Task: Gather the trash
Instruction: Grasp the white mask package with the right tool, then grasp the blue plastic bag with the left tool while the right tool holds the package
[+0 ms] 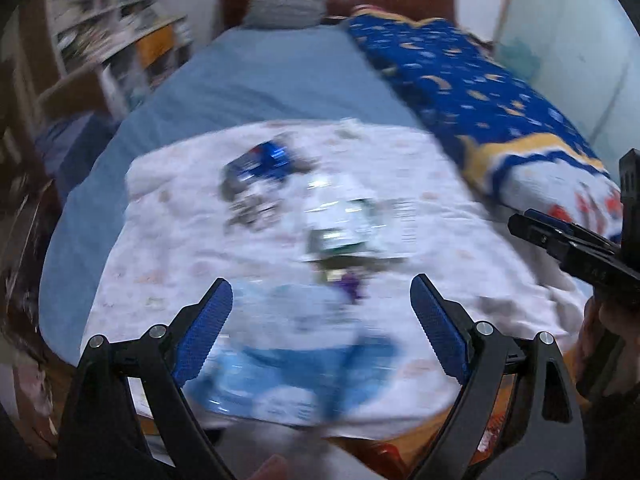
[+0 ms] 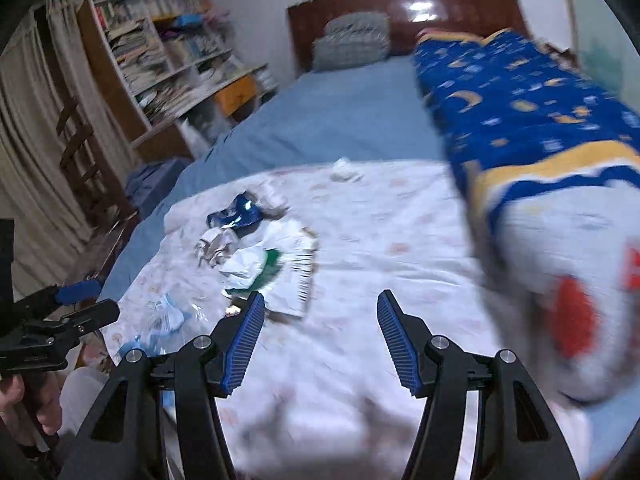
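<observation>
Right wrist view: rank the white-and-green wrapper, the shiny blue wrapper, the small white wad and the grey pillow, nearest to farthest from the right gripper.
1. White-and-green wrapper, just beyond the right gripper's left finger.
2. Shiny blue wrapper, farther back, to the left.
3. Small white wad, at the pale sheet's far edge.
4. Grey pillow, against the headboard.

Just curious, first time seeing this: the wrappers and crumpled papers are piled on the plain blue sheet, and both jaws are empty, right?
Not quite. In the right wrist view the trash pile lies on the white patterned cloth, not the plain blue sheet. Both jaws are empty.
</observation>
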`<state>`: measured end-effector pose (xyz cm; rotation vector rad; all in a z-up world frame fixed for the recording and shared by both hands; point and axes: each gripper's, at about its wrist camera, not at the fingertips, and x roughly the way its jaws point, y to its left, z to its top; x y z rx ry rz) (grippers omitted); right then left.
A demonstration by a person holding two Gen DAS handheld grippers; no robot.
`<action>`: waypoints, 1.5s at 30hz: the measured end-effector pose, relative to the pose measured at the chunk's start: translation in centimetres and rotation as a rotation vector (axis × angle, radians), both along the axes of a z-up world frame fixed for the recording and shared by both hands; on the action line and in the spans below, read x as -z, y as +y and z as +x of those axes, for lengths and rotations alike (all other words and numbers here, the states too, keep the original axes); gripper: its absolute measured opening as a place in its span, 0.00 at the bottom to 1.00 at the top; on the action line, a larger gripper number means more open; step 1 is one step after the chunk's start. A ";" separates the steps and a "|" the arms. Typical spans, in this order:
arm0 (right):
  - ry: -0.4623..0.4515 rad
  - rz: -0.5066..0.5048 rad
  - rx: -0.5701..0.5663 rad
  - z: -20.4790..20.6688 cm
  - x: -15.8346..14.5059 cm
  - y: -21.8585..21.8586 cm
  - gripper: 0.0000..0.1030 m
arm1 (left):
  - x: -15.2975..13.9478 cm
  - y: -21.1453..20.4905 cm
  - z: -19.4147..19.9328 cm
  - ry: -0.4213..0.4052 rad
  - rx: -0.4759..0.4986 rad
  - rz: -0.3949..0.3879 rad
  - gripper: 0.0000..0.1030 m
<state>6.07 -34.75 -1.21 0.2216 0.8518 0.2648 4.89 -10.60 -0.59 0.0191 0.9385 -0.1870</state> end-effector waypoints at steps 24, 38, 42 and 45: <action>0.119 0.237 -0.096 7.8 9.0 3.3 0.10 | 5.5 5.1 -0.9 0.097 -0.013 -0.106 0.87; -0.048 0.122 -0.009 1.8 -0.2 -2.4 0.09 | 5.2 -3.1 -1.3 0.191 0.002 -0.040 0.87; -0.068 0.112 0.006 -0.1 -1.3 -3.9 0.09 | 6.4 -4.7 0.2 0.217 -0.048 0.079 0.87; -0.062 0.125 0.008 -1.0 -1.1 -4.6 0.09 | 7.3 -5.0 0.8 0.219 -0.081 0.114 0.87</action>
